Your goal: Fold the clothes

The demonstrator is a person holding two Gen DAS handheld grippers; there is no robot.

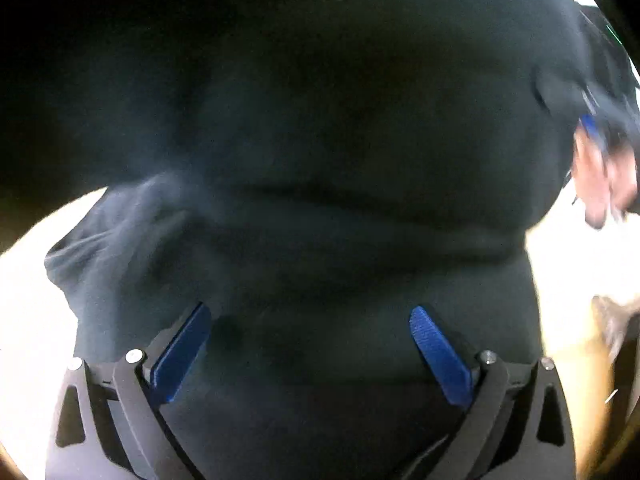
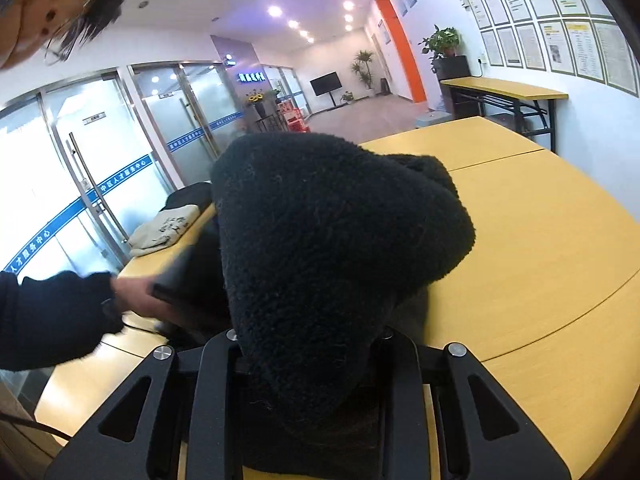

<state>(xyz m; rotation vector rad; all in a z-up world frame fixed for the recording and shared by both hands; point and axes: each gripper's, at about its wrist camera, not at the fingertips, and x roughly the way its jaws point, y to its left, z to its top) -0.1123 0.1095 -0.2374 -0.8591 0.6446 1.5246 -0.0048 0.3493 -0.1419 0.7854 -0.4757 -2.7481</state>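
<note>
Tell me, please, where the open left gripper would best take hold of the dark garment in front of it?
Probably the loose bunched corner of the dark garment, approached from the left gripper's own left. That corner juts out over the bright surface, thin enough to pinch; the middle is broad, smooth cloth.

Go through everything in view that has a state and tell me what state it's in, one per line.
Left gripper: open, blue fingers spread over dark cloth.
Right gripper: shut on black fleece garment.
Black fleece garment: bunched, lifted above the yellow wooden table.
Beige printed garment: folded, lying at the table edge.
Glass doors: closed.
</note>
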